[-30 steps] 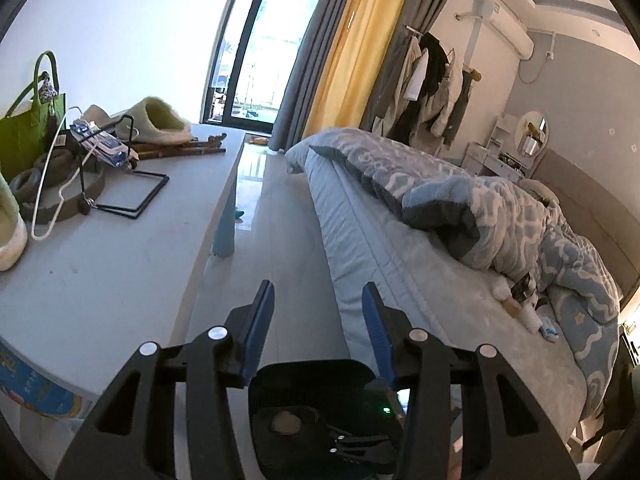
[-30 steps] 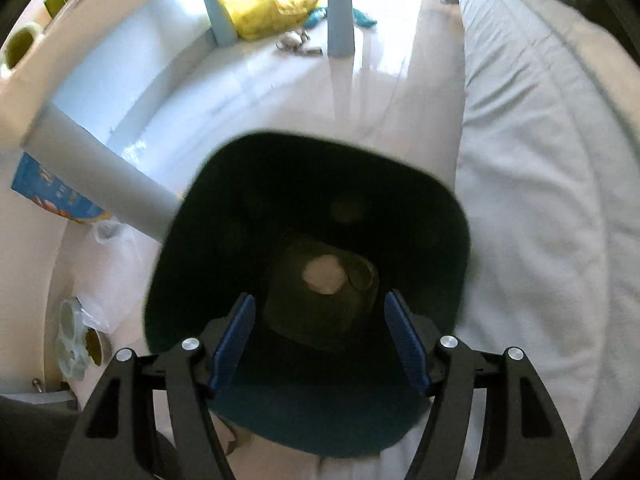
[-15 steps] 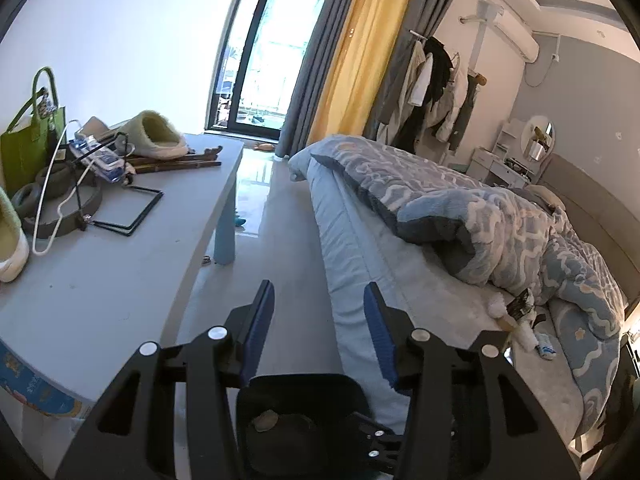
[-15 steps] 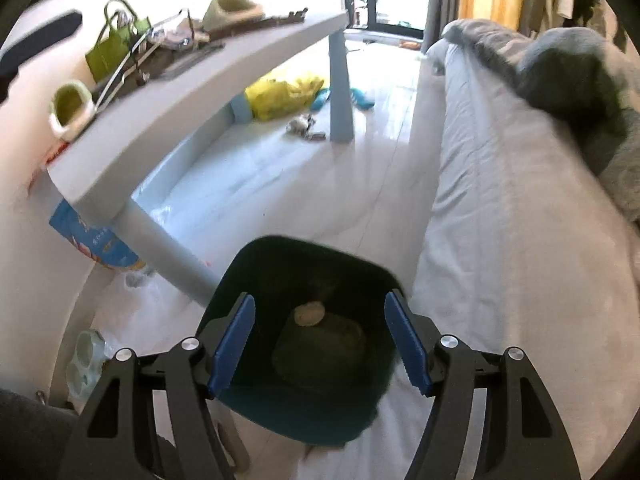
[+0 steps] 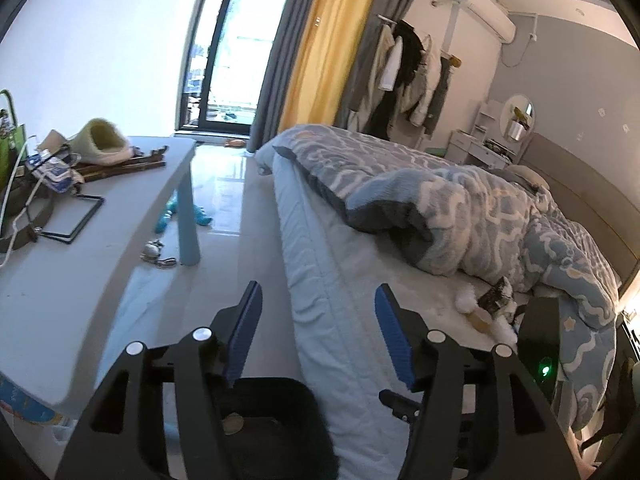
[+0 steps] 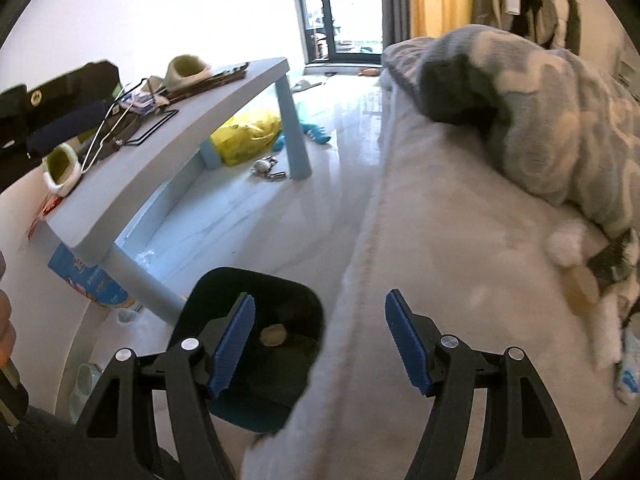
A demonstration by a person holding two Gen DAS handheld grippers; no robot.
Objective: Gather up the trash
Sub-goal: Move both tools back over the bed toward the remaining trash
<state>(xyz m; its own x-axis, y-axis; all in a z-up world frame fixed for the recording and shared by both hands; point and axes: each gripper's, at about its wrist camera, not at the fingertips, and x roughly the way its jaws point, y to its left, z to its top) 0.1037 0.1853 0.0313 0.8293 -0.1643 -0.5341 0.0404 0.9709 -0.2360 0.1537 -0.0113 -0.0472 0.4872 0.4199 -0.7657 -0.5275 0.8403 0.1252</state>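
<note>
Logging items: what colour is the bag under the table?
Yellow plastic bag; right wrist view shows it best.

floor (image 6: 320,184): glossy, smooth, pale, mirroring the window light
table (image 6: 168,148): matt, smooth pale blue top and legs
bin (image 6: 256,344): dark, matt, plastic-looking, on the near floor
mattress cover (image 5: 340,280): quilted pale blue cloth, soft ribbed stitching
blanket (image 5: 460,200): fleecy patterned cloth, grey lining
curtain (image 5: 316,40): yellow cloth between grey cloth panels
slipper (image 5: 104,140): plush, fuzzy cloth
bag (image 6: 244,136): yellow, crinkled plastic, slight sheen
finger pads (image 6: 234,344): blue, ribbed; black matt arms, shiny metal screws
</note>
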